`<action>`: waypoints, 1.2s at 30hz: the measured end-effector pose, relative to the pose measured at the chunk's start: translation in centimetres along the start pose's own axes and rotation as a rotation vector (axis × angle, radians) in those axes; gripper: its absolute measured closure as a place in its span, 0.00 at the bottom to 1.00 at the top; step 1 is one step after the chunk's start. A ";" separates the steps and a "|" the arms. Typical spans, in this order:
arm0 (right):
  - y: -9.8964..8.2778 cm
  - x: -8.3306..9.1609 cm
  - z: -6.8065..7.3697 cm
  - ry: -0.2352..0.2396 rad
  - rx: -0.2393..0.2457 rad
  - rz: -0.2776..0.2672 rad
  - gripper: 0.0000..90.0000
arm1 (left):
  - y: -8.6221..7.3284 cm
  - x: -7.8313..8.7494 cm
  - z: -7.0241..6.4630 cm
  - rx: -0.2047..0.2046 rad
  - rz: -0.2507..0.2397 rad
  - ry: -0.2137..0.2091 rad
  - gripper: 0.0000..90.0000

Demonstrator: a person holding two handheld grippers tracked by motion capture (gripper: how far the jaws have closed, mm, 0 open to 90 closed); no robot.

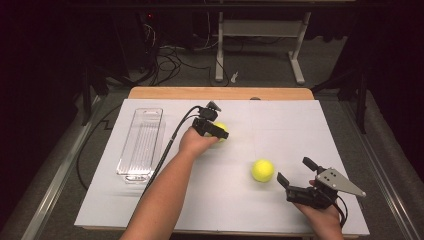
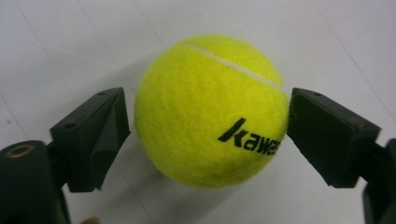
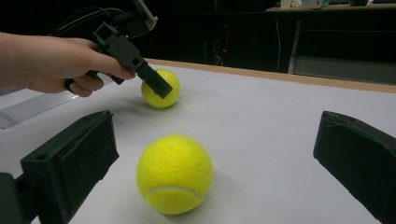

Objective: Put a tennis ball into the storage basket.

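Left gripper [image 1: 218, 131]: positioned at the centre of the high view, angled down over the far tennis ball [image 1: 220, 131]. In the left gripper view the ball [image 2: 211, 111] sits on the counter [image 2: 327, 42] between the jaws. The right jaw touches the ball's side beside the black lettering; a narrow gap separates the left jaw from the ball. The gripper is therefore spread around the ball, not pinching it.

Right gripper [image 1: 295, 172]: located at the lower right of the high view, resting low over the counter [image 1: 280, 125], with a grey three-cornered plate on top. Its jaws are spread wide and hold nothing. The near tennis ball [image 1: 262, 170] lies just left of the jaw tips, apart from them. In the right gripper view this ball [image 3: 174, 173] sits at lower centre between the two jaws, touching neither, with the left gripper [image 3: 156, 86] and the far ball [image 3: 161, 88] in the upper left.

A clear plastic tray [image 1: 141, 143] stands at the left of the counter, well apart from both balls.
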State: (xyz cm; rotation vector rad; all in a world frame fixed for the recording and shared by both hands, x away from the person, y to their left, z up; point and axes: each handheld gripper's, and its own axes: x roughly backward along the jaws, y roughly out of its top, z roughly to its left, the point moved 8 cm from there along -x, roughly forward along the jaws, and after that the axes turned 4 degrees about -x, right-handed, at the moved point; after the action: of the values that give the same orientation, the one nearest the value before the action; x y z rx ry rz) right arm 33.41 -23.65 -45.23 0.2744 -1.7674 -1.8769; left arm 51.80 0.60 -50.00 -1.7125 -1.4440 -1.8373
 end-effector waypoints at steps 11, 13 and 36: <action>0.0 0.0 0.1 0.000 0.002 -0.001 0.00 | -0.4 0.0 -0.1 -0.020 0.005 0.005 0.30; 0.0 0.0 0.0 0.001 0.002 -0.002 0.00 | -0.4 0.0 -0.1 -0.023 0.007 0.008 0.30; 0.1 0.0 0.1 0.004 -0.001 -0.006 0.00 | -0.9 3.1 -0.9 -0.021 -0.029 -0.012 0.30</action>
State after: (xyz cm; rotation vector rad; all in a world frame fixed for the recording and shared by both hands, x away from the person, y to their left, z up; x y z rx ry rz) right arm 33.39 -23.57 -45.10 0.2828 -1.7647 -1.8806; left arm 49.67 1.71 -47.59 -1.7246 -1.4672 -1.8664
